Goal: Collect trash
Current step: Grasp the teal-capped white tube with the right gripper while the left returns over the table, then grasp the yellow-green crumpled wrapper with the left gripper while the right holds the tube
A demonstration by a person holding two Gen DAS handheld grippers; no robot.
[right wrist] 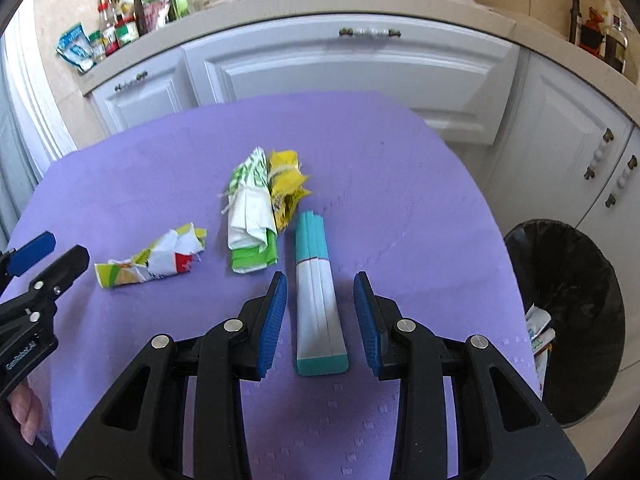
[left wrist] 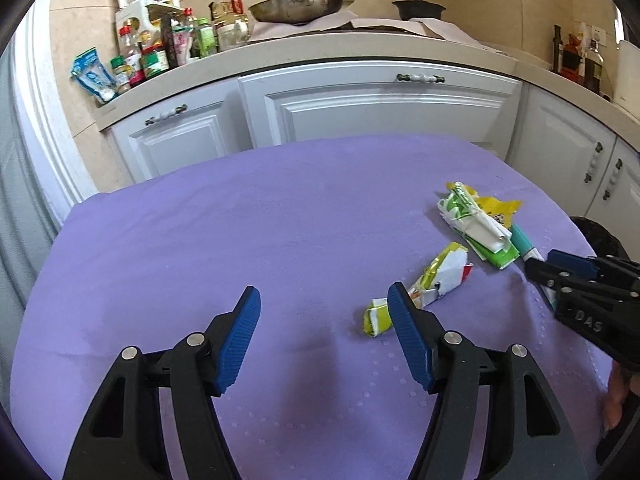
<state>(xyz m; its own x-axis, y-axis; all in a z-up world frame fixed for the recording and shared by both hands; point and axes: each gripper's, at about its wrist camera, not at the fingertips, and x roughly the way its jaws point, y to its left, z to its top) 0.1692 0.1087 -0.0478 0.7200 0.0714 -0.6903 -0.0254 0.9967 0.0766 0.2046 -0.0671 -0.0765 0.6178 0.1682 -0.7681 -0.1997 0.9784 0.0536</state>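
I am at the pick-up step of collecting the trash, with three pieces lying on the purple tabletop [right wrist: 120, 152]. In the right wrist view my right hand-held gripper [right wrist: 320, 286] sits low in the frame with its jaws partly open on either side of the teal and white box [right wrist: 318, 300]; neither pad touches it, so nothing is held yet. I judge the next move there is to settle lower over the box and close on its long sides, then carry it to the black-lined bin [right wrist: 568, 320] at the right edge of the frame, which stands just off the tabletop and already holds some packaging. In the left wrist view my left hand-held gripper [left wrist: 324, 300] stands wide and empty, and the crumpled yellow and white wrapper [left wrist: 420, 288] lies just beyond its right finger, so I would need to shift right to straddle it. The green and white wrapper bundle [right wrist: 252, 216], with a yellow piece against it, lies just beside the box near the middle of the right wrist frame. The left half of the tabletop is bare, giving room there, but the two grippers are near each other and the box is close to the bundle, so I should lift cleanly.
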